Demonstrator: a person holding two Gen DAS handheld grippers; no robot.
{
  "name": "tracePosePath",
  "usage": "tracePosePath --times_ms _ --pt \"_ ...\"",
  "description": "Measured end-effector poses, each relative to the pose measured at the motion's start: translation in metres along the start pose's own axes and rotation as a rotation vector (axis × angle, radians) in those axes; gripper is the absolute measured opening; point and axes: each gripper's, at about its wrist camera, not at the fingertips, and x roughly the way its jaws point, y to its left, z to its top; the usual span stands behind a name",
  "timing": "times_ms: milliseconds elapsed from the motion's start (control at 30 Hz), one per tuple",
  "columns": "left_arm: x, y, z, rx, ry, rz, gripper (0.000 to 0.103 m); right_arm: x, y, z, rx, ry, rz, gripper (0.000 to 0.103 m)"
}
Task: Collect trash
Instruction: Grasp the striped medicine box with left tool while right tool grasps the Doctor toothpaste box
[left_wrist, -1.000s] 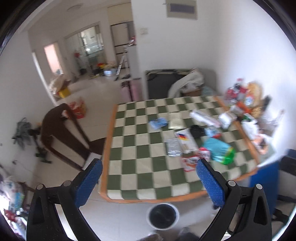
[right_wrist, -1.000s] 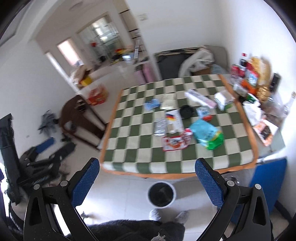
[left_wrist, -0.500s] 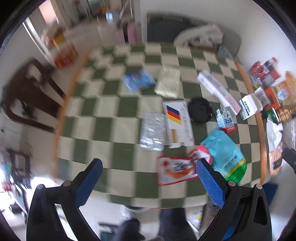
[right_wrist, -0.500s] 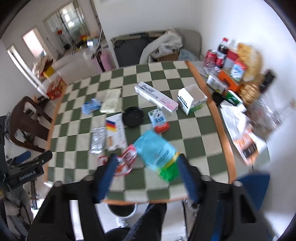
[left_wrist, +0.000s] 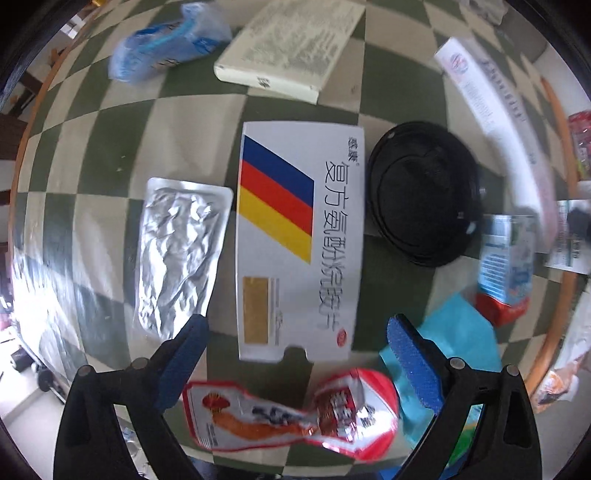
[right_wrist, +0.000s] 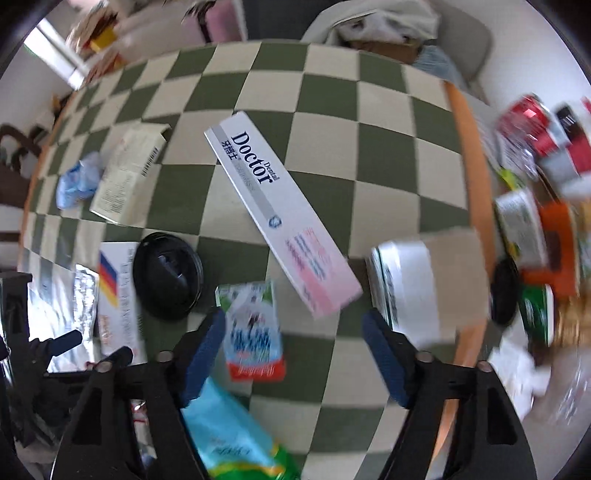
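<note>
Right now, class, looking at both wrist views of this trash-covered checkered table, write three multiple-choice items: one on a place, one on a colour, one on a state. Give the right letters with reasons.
1. Where does the black round lid lie relative to the white striped medicine box in the left wrist view?
A. On top of it
B. Just to its right
C. Far to its left

2. Which stripe colours are on that medicine box?
A. Blue, red, yellow
B. Green, white, black
C. Pink, purple, orange

3. What is the state of the left hand-held gripper?
A. Shut on the foil pouch
B. Shut on the lid
C. Open, holding nothing

Answers: 1 B, the lid sits beside the box's right edge. 2 A, the three slanted bands show these colours. 3 C, its blue pads stand wide apart above the table, and the foil pouch lies free.
</note>
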Motion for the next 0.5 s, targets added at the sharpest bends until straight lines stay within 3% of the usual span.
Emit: tracePosePath --times_ms 33,167,333,400,500 --pt "0.001 0.001 0.001 0.0 0.004 0.014 0.098 0.009 0.001 0.008 -0.016 0.01 -0.002 0.084" --pt "-0.006 0.022 0.002 -0.06 -0.014 0.031 0.074 0.036 0.006 0.035 -0.064 0.031 -0.038 0.084" --pt "-0.03 0.043 0.003 -0.065 -0.04 0.038 0.074 0.075 0.013 0.064 -0.125 0.072 -0.063 0.082" --pt "-0.038 0.05 0.005 -0.066 -0.046 0.045 0.076 0.084 0.015 0.067 -0.138 0.089 -0.052 0.06" --pt "-0.05 0.058 0.011 -0.061 -0.048 0.04 0.082 0.086 0.011 0.065 -0.121 0.117 -0.031 0.059"
